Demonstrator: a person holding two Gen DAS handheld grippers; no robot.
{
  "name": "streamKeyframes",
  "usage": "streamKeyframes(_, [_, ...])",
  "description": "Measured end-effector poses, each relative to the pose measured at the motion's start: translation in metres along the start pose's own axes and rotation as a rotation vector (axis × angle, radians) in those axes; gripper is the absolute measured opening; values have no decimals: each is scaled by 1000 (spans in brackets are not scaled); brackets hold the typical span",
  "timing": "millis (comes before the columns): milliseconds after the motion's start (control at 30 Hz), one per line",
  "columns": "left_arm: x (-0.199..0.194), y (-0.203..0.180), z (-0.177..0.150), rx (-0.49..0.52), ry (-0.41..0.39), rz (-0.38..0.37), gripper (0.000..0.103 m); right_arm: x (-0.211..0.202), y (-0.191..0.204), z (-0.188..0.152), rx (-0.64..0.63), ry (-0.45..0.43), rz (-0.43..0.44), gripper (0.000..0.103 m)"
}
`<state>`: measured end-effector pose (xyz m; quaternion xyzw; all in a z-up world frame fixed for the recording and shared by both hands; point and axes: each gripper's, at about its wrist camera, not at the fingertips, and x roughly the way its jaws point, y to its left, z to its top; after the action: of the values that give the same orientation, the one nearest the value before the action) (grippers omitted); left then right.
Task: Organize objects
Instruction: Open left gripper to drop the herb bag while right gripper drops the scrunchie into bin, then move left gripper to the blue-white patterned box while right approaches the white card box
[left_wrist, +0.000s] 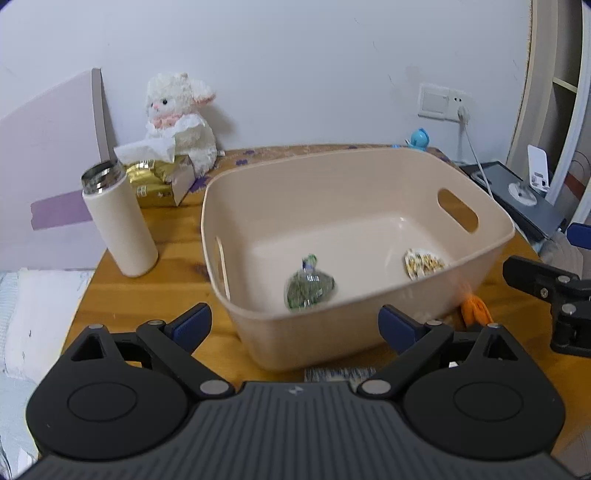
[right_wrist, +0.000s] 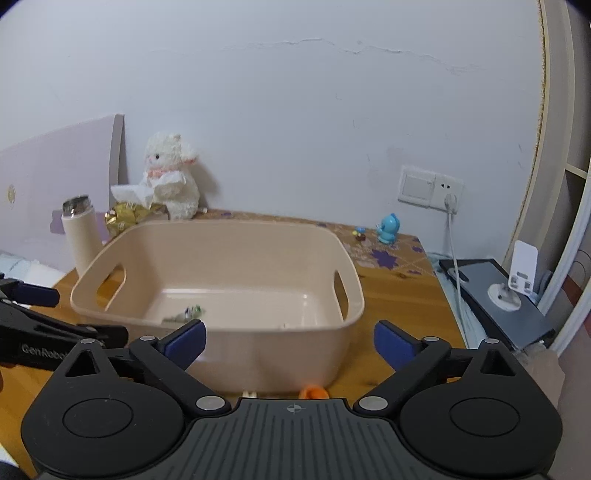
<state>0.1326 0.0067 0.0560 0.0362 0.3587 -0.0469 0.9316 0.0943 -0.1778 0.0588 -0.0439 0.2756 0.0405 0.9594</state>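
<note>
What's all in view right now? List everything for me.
bin: 1, beige, mid-table
green packet: 1, in bin
yellow packet: 1, in bin
orange item: 1, on table by bin's near wall
flask: 1, cream, left of bin
tissue pack: 1, gold, behind flask
plush: 1, white, back left against wall
blue figure: 1, back right of table
table: 1, wooden
left gripper: open, empty
right gripper: open, empty
</note>
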Motion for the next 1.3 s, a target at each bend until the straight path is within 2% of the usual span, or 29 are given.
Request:
streamKeyframes(233, [0,-1,-26,13,56,-18,97,-2,3,-29,-43,78,-1,103])
streamKeyframes(667, [37,-6,-73,33,168,-75,97,26,9,-79,-59,241,33,103])
streamKeyframes(933, [58,-7,-85,15,182,-121,97,45,14,-97,-54,304,75,101])
streamKeyframes(1100, [64,-10,-84,33,150,-112,97,55,13,-102,-44,323,93,94])
streamKeyframes(1300, [70,-11,-82,49,122,-88,97,63,13,-101,-23,310,111,92])
